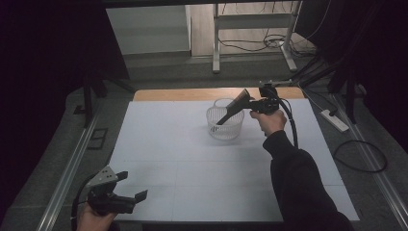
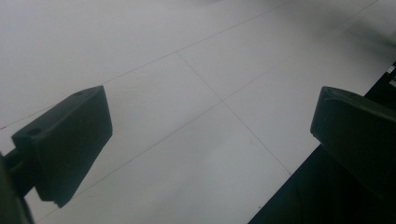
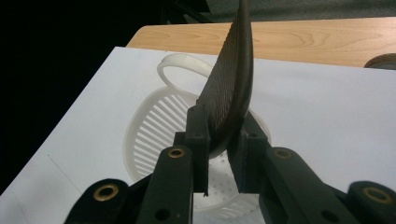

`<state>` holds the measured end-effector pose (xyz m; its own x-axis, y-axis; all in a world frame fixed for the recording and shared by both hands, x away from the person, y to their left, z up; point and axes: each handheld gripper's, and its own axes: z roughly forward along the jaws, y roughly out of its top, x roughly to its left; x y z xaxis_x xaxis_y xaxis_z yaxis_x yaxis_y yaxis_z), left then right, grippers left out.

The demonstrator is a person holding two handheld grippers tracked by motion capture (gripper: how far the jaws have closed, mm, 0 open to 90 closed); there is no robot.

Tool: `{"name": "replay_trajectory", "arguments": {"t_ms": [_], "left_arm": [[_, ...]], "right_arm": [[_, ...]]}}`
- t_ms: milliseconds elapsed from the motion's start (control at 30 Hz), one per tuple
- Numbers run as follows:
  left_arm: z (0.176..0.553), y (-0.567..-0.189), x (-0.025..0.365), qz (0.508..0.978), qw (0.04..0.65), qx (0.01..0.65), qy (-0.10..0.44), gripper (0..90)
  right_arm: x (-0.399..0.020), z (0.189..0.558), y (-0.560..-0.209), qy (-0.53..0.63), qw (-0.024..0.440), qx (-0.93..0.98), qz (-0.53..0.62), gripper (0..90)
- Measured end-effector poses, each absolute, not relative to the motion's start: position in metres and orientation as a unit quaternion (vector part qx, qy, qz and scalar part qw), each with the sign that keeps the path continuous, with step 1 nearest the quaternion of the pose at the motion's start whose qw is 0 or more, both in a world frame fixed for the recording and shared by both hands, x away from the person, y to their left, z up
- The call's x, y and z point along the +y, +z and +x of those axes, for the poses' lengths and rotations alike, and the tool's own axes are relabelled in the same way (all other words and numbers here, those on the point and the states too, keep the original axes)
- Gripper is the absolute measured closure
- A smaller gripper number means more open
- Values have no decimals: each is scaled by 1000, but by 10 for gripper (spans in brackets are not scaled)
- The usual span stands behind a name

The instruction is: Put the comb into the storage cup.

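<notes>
Black ridged comb (image 3: 229,88) clamped in right gripper (image 3: 219,158) above slotted white basket (image 3: 149,135).

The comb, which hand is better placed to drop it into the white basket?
Right. The right gripper already clamps the comb directly above the white basket; the left gripper sits open at the table's near edge.

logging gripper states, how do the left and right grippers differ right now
The left gripper is open with nothing between its jaws; the right gripper is shut on a dark comb. The left sits low at the table's near edge; the right is raised over the white basket. Both are hand-held.
</notes>
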<state>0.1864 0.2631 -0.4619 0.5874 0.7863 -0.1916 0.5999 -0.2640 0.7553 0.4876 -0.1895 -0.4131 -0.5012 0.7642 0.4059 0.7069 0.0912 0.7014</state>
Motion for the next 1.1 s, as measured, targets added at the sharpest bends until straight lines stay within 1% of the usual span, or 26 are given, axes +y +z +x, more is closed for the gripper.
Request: {"name": "replay_trajectory", "arguments": {"t_ms": [567,1100], "left_arm": [[187,-462,263,787,417,441,110,0],[187,-462,263,787,416,442,109,0]], "right_arm": [[-194,490,-418,425,66,749,504,707],[-198,490,-424,401,92,760,503,660]]}}
